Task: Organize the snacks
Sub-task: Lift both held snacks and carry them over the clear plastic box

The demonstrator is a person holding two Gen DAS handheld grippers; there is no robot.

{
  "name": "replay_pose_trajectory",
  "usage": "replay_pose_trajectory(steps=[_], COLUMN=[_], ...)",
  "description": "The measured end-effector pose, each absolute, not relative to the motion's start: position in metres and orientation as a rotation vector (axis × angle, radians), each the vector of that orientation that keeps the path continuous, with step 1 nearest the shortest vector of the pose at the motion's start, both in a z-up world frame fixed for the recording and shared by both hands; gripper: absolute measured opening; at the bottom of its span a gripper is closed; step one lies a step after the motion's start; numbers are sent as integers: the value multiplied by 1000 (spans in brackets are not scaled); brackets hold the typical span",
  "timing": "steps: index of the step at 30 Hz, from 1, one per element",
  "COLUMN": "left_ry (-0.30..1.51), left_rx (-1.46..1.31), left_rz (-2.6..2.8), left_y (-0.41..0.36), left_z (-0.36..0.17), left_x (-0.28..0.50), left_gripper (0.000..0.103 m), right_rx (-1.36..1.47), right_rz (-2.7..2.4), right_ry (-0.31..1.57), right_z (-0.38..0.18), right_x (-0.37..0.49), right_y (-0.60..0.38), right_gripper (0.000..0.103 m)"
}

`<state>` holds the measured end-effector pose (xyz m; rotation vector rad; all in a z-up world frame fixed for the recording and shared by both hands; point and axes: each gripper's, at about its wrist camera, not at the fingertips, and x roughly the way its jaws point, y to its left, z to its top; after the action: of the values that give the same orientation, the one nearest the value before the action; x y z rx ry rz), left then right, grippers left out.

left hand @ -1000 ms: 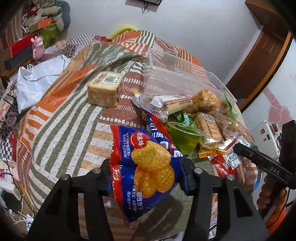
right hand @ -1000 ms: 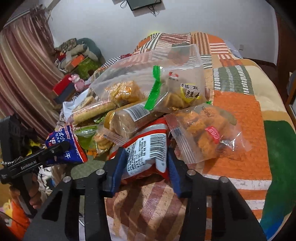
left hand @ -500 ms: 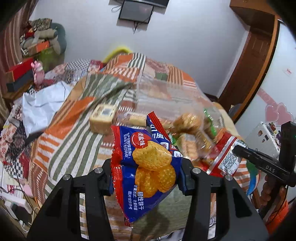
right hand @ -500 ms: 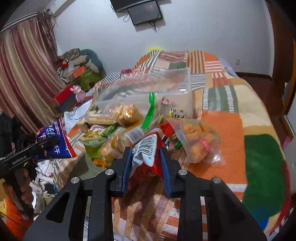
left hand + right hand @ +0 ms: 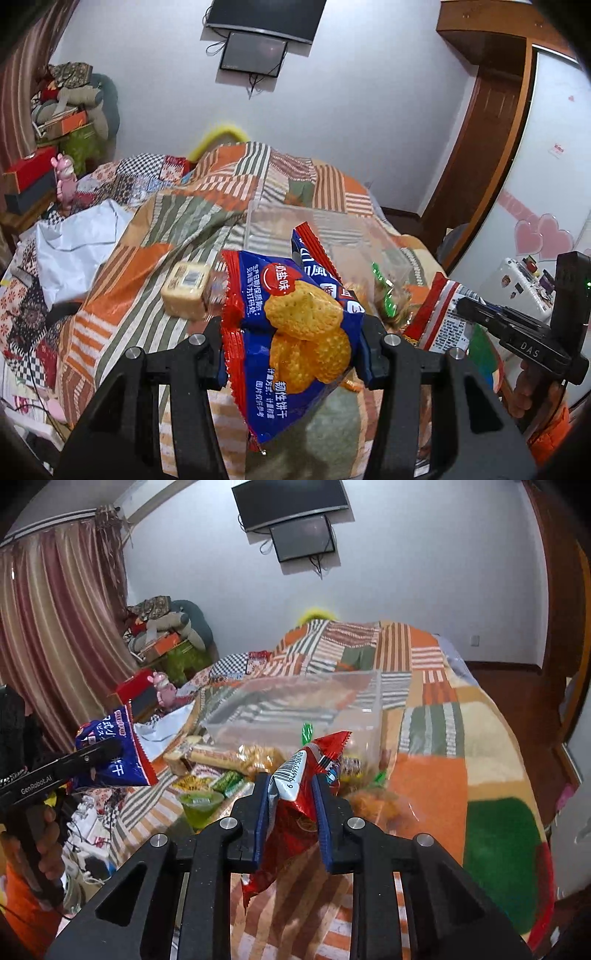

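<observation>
Left gripper (image 5: 293, 354): fingers clamped on a blue packet (image 5: 295, 332) of round crackers, held up off the bed (image 5: 436, 775), packet hanging below the pads.

Centre, on the quilt: snack pile (image 5: 236, 760) with a green jelly cup (image 5: 201, 805), wrapped biscuit rolls and small sachets. A tan cake block (image 5: 186, 290) lies just left of the pile. A clear bin (image 5: 303, 701) sits on the far side of the pile, touching it; seems empty, though its walls are hard to read.

Right gripper (image 5: 291, 812): fingers pinched narrow on a red packet (image 5: 295, 812), barcode end up, also lifted clear of the quilt.

Step, as I judge it: both packets picked and in carry; sorting barely begun, most snacks loose on the bed.

Next move likely calls for carrying each packet forward over the pile to the bin, lowering inside its rim, then opening the fingers. Take one hand at a time so the packets do not collide.
</observation>
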<state>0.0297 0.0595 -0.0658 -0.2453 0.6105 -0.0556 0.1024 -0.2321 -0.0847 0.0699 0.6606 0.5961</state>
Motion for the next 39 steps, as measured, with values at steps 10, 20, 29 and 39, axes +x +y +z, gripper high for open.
replay_pose_trajectory(steps=[10, 20, 29, 39], left_ry=[552, 538, 573, 654], left_rx=[-235, -205, -187, -170], left_rz=[-94, -94, -83, -83], left_y=[52, 47, 42, 34], left_z=[-46, -41, -51, -78], left_x=[61, 109, 156, 209], left_gripper=[50, 50, 50, 50], right_rx=[66, 64, 56, 78], right_rz=[609, 595, 594, 598], right_ry=[552, 493, 495, 566], right_z=[-54, -38, -41, -64], right_x=[121, 162, 195, 233], right_y=[-232, -222, -207, -193], right_gripper=[21, 21, 21, 21])
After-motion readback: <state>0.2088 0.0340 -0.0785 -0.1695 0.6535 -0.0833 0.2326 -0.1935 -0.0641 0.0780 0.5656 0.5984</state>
